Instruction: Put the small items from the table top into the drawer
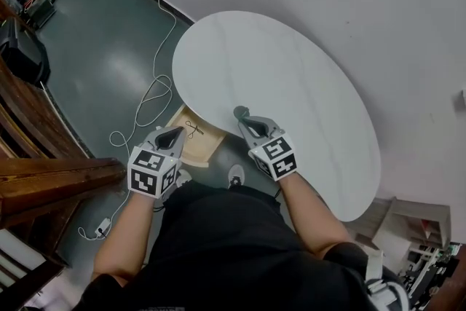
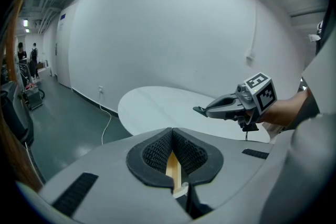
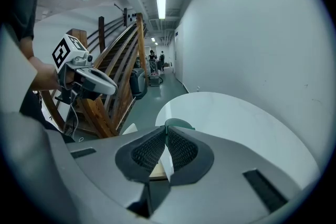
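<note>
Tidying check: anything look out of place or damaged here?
Nothing looks spilled or damaged. Only the wooden drawer stands open under the white table's near edge, with a small dark item lying inside.

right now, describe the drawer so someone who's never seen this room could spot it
Find the big round white table and follow its near edge leftward. The drawer juts out there over the dark green floor: the only pale wood by the table, with what looks like small scissors inside.
</note>
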`<state>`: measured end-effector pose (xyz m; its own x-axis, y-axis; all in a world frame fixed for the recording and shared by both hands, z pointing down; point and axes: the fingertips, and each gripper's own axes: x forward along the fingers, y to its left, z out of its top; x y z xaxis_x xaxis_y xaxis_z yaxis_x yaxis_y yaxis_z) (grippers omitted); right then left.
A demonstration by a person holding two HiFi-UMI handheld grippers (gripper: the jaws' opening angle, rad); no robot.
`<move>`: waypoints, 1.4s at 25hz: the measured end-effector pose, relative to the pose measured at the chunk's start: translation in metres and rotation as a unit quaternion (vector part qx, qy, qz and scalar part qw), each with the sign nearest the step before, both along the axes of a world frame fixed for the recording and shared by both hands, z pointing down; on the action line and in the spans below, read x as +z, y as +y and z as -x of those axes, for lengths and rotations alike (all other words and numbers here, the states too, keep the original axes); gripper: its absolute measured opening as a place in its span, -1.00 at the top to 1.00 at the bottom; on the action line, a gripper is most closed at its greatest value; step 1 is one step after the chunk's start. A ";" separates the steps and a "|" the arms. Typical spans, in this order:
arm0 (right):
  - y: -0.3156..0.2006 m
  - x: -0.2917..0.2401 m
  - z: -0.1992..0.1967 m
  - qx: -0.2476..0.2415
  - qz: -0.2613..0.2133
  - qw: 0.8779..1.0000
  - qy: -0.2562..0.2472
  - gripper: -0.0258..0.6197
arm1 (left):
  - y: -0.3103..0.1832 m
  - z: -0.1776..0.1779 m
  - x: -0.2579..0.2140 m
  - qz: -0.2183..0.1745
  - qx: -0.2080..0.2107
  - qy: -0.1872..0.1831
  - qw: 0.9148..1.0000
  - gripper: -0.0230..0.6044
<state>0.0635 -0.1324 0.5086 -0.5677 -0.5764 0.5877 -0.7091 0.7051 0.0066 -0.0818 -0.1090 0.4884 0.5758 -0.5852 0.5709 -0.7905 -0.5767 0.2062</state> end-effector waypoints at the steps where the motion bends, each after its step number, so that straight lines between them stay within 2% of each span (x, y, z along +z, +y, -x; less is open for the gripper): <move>1: 0.003 0.003 0.002 0.000 0.003 1.000 0.000 0.86 | 0.000 0.001 0.001 0.001 0.002 -0.001 1.000 0.88; 9: 0.027 0.028 0.042 -0.040 0.035 0.999 0.000 0.86 | 0.003 0.016 0.012 0.012 0.000 -0.003 1.000 0.88; 16: 0.039 0.070 0.086 -0.115 0.076 0.990 0.026 0.86 | 0.012 0.040 0.023 0.030 -0.039 0.006 0.999 0.88; 22: 0.052 0.131 0.110 -0.178 0.117 0.974 0.076 0.86 | 0.024 0.066 0.028 0.038 -0.082 0.011 0.996 0.88; 27: 0.057 0.184 0.122 -0.228 0.142 0.954 0.132 0.86 | 0.035 0.087 0.032 0.050 -0.113 0.014 0.992 0.88; 35: 0.057 0.253 0.134 -0.273 0.177 0.926 0.193 0.86 | 0.053 0.104 0.045 0.069 -0.144 0.019 0.987 0.88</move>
<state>-0.0700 -0.0756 0.7621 -0.4264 0.0019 0.9045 -0.2386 0.9643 -0.1145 -0.1858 -0.0563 0.5335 0.4191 -0.6453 0.6387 -0.9079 -0.2932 0.2996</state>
